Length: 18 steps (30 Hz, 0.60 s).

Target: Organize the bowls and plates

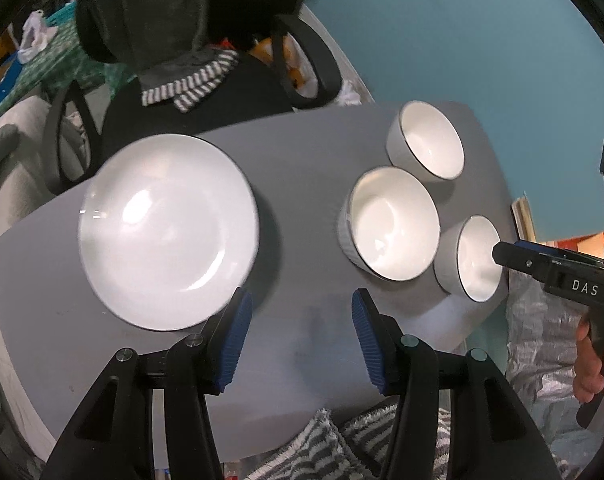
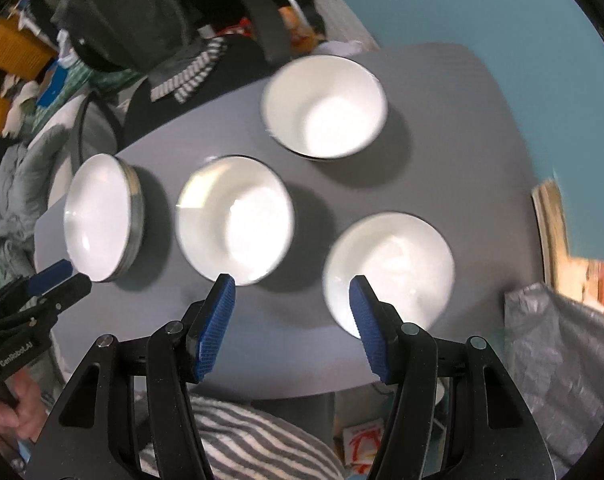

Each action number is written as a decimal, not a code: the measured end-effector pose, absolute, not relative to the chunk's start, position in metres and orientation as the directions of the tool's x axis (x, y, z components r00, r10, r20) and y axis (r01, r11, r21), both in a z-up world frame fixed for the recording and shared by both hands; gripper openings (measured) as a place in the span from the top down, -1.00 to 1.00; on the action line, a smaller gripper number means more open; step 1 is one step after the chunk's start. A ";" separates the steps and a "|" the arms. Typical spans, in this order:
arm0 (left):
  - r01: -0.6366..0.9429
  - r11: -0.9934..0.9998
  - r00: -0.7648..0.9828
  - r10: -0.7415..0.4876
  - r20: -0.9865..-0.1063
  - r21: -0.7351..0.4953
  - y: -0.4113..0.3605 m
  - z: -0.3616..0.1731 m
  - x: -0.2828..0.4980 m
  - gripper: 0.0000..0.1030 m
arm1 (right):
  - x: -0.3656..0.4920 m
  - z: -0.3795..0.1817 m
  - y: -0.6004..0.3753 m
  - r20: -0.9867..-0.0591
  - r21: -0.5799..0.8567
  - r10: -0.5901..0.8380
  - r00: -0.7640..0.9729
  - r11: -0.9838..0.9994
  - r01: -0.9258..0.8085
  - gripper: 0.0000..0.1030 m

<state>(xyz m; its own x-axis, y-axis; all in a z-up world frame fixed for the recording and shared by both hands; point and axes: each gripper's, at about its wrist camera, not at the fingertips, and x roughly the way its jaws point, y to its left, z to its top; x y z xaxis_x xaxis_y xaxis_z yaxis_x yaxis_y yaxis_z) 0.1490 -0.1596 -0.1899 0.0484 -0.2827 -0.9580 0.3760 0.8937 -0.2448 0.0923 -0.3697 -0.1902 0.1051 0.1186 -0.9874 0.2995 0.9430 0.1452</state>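
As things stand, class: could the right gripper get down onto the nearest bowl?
Probably yes. The right gripper hangs open and empty above the table, the nearest bowl lies just beyond its right finger, and nothing covers it. The left gripper is off by the plates.

Ahead of the claws, past the far edge of the grey table [image 1: 302, 168], stands a black chair [image 1: 237, 92] with curved armrests, a dark grey garment [image 1: 161, 8] and a striped cloth [image 1: 189, 84] draped over its back. To the right of the claws a crinkled silver-grey plastic sheet [image 2: 562, 344] lies beside the table, with teal floor [image 1: 462, 32] beyond it. Just below the claws lies a grey-and-white striped fabric [image 2: 241, 440].
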 end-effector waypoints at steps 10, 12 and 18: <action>0.392 0.892 0.004 -0.246 -0.969 -0.225 -0.203 -0.216 0.147 -0.03 | 0.079 -0.202 -0.408 -0.990 0.118 0.087 0.113 0.942 0.315 -0.16; 0.381 0.898 -0.001 -0.236 -0.972 -0.218 -0.207 -0.223 0.149 -0.03 | 0.083 -0.207 -0.409 -0.989 0.112 0.078 0.123 0.947 0.302 -0.16; 0.323 0.919 -0.015 -0.236 -0.972 -0.228 -0.219 -0.239 0.152 -0.03 | 0.104 -0.220 -0.402 -0.984 0.147 0.121 0.130 0.965 0.219 -0.16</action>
